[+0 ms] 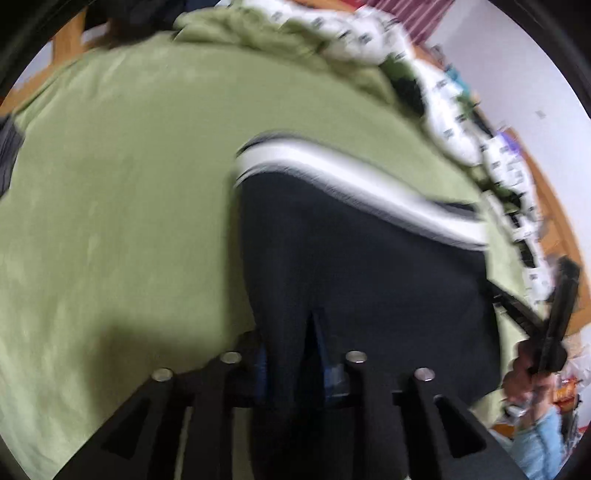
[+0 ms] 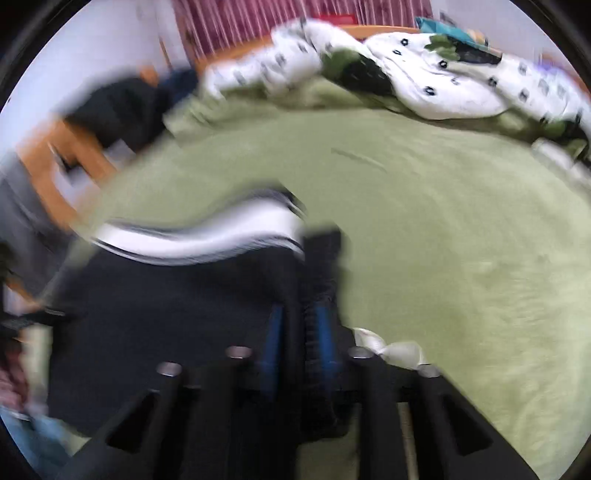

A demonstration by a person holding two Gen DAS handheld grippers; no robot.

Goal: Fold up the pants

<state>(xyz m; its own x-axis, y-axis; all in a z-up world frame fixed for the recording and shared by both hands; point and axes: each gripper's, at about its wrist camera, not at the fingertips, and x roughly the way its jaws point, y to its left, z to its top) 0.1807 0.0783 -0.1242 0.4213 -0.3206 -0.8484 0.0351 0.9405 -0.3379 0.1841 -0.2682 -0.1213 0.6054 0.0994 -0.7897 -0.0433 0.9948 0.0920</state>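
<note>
Wooden frame: far left edge of the left wrist view, orange-brown, poking out past the bed.
Green blanket: covers pretty much the whole bed, a bit fuzzy looking, same thing fills the right side of the right wrist view.
Left gripper: bottom middle of its own camera, blue pads pinched in on a fold of dark fabric, so it's clamped on the pants.
Pants: dark, nearly black, with a white stripe edged in grey running along the far edge. They're spread over the blanket between the two tools, each one gripping an end. All pretty blurry.
Quilt: white with little dark squares, bunched up along the far side of the bed; right wrist view shows it too.
Right gripper: seen from the left camera it's a dark tool off to the right, hand wrapped round the handle. In its own view the blue pads sit close together with dark cloth squeezed between them.
Pants again: from the right camera they sit lower left, stripe curving across above.
Curtain: striped maroon at the back.
</note>
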